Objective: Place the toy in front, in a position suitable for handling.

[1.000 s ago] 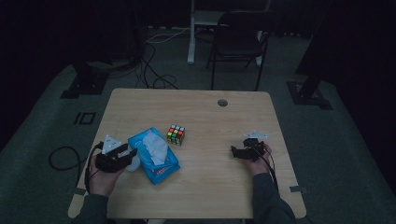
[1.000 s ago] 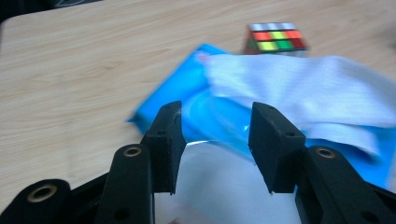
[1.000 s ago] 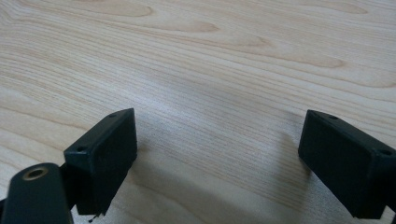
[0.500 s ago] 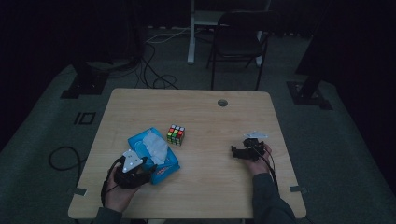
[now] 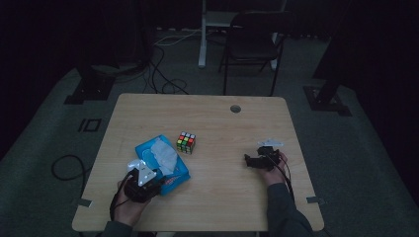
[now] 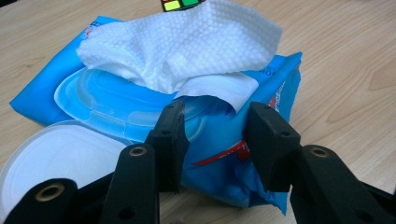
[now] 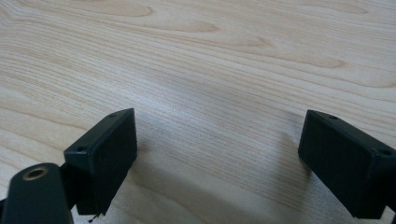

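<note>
Blue soft plastic wipes pack [image 6: 233, 154], flip lid open, white textured wipe [image 6: 187, 46] sticking out, lay on light wooden desk [image 5: 222, 197] near left front. Left tool [image 6: 215, 128] was just closing, jaws apart around pack's near end, not visibly pressing. Right tool [image 7: 217, 154] rested wide apart, nothing between.

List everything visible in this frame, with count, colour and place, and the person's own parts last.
Table: one, light wood, centre of the high view.
Wet-wipe pack: one, blue, lid flipped open, table's near left.
Wipe: one, white, sticking up out of the pack.
Puzzle cube: one, multicoloured, mid-table beside the pack.
Chair: one, dark, on the floor beyond the table.
Cables: several, dark, on the floor behind the table.
Left tool: black, jaws either side of the pack's near edge, just been closing; contact unclear.
Right tool: black, open over bare table at the right.
</note>
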